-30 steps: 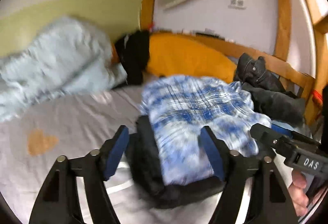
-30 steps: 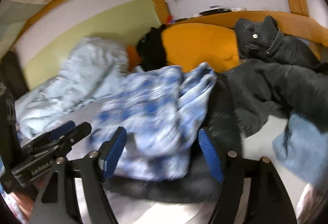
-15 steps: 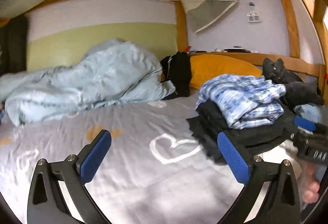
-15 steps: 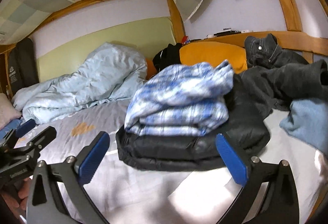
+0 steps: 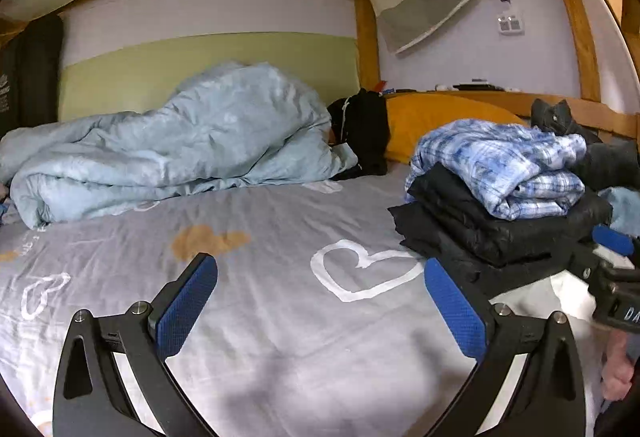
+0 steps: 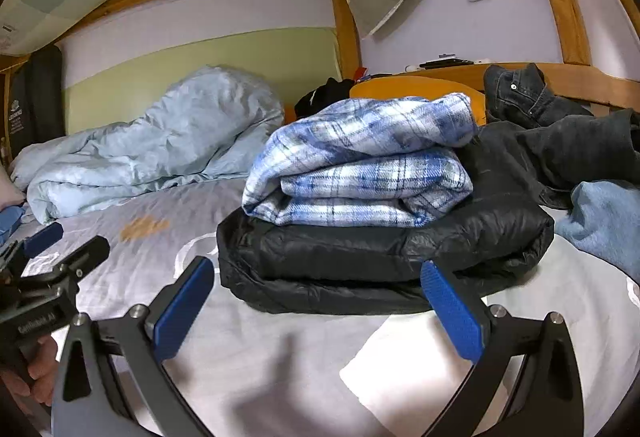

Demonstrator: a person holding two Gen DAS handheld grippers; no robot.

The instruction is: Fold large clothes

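Both tongs are apart & empty: left gripper (image 5: 320, 309) hangs over bare grey sheet (image 5: 260, 237) w/ the white heart print (image 5: 360, 269) just ahead, right gripper (image 6: 316, 305) sits low facing the stack, jaws wide, nothing between them. The task's things: blue plaid shirt (image 6: 360, 173) is folded & lying on top of the black puffer jacket (image 6: 380, 253), also folded flat, both on the bed toward the right side; in the left view the same pile shows at right, shirt (image 5: 500, 169) over jacket (image 5: 500, 233). So this pile looks done, imo the step in hand is the gap between garments, i.e. picking the next one. Candidates are behind/right of the stack: dark jeans (image 6: 524, 97) slumped by the wooden rail (image 6: 600, 81), a dark grey garment (image 6: 580, 149) spread beside them, and a light blue piece (image 6: 608, 221) at far right edge, all crumpled. Next move prob calls for reaching past the pile w/o knocking it, pinching one unfolded item at an edge or waistband, and dragging it onto the bare sheet at left to spread flat. Pale blue duvet (image 5: 172, 149) & orange pillow (image 5: 440, 121) at the back are bedding, leave them
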